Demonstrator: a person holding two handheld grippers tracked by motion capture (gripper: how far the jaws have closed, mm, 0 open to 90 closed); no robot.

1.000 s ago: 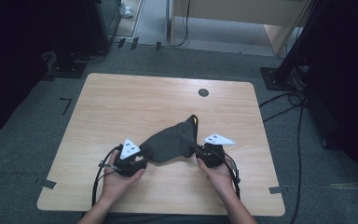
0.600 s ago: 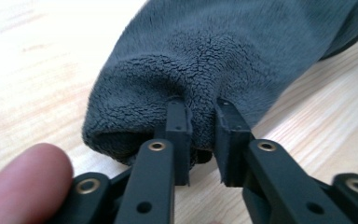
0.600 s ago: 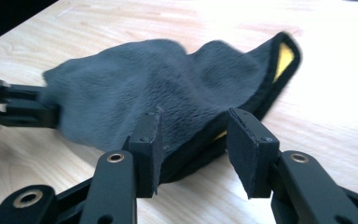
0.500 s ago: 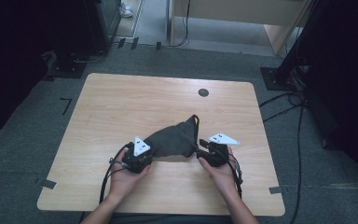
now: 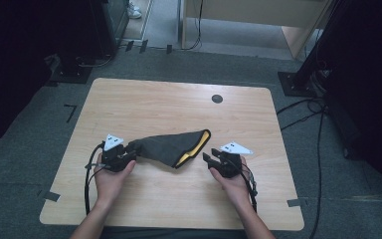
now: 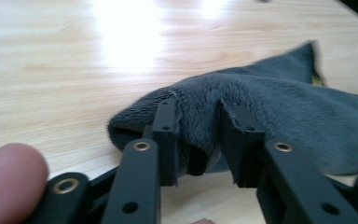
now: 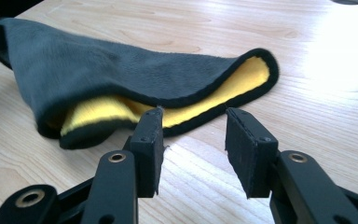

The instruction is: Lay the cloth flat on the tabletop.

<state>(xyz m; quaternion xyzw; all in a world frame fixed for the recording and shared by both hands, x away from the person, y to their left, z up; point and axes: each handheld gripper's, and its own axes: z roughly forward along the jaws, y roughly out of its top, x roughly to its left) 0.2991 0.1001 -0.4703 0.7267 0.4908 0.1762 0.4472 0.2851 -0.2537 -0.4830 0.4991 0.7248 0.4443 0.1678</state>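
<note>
A dark room surrounds a pale wooden table (image 5: 144,104); the black shapes at both sides are too dim to identify, and the person is cut off at the forearms. Grey carpet with cables lies around the table. A dark grey cloth (image 5: 164,147) with a yellow underside lies folded near the front edge. The left gripper (image 6: 198,135) pinches a bunched fold of it, its jaws having just eased wider. The right gripper (image 7: 193,135) sits just beside the cloth's yellow edge, jaws apart, nothing between them.
</note>
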